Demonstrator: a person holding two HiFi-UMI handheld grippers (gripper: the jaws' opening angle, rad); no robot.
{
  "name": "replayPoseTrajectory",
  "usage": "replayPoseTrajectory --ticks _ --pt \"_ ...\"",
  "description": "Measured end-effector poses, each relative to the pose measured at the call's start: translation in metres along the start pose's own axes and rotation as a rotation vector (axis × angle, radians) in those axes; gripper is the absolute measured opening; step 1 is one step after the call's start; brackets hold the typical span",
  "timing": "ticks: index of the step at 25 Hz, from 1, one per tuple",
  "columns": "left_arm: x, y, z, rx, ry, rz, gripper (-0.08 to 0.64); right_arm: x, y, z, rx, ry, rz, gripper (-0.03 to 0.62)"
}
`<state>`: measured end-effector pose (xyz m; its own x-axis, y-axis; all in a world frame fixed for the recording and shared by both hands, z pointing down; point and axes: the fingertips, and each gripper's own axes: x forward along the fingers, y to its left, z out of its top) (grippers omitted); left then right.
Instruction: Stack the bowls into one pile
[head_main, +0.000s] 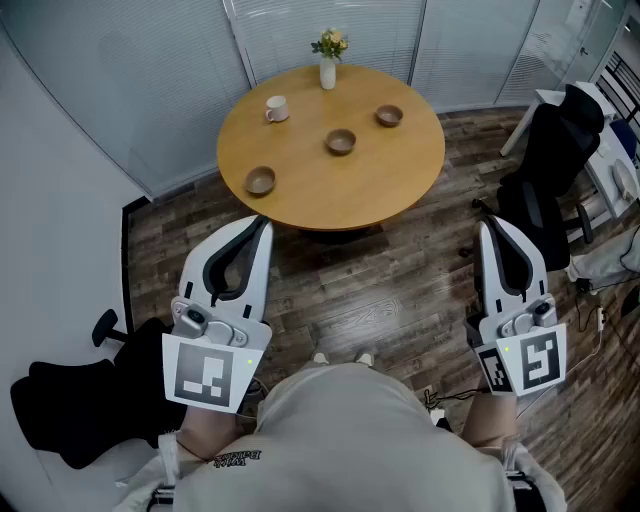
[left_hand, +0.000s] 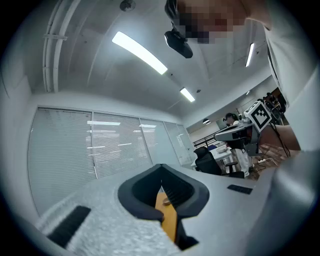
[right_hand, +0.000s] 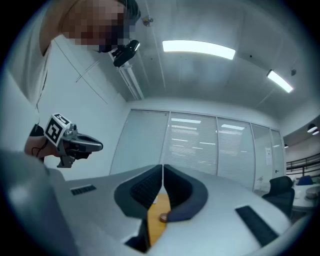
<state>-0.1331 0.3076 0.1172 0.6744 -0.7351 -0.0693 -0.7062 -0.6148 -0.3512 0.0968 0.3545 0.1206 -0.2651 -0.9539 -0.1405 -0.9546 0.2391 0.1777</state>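
Left tool (head_main: 263, 223), right tool (head_main: 489, 226) closed — 3 bowls (head_main: 261, 181) (head_main: 341, 142) (head_main: 389, 116) apart on table (head_main: 340, 195).

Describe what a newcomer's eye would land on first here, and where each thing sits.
A round wooden table ahead carries three brown bowls set apart: left bowl, middle bowl, right bowl. A white mug and a vase of flowers stand near its far edge. Nearer, the left tool and right tool hang short of it, both shut and empty.
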Motion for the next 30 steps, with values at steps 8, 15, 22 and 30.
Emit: replayPoseTrajectory --ticks 8,15,22,30 --pt "0.005 0.004 -0.02 -0.055 0.032 0.012 0.02 0.008 -0.002 -0.008 0.014 0.02 0.002 0.032" --pt "0.003 0.0 -0.041 -0.095 0.074 0.007 0.021 0.012 -0.004 -0.028 0.016 0.062 -0.009 0.032" --pt "0.004 -0.006 -0.047 -0.113 0.092 0.011 0.021 0.015 -0.005 -0.037 0.025 0.081 0.01 0.032" --pt "0.013 -0.014 -0.052 -0.114 0.111 0.022 0.021 0.011 -0.016 -0.048 0.054 0.091 0.017 0.032"
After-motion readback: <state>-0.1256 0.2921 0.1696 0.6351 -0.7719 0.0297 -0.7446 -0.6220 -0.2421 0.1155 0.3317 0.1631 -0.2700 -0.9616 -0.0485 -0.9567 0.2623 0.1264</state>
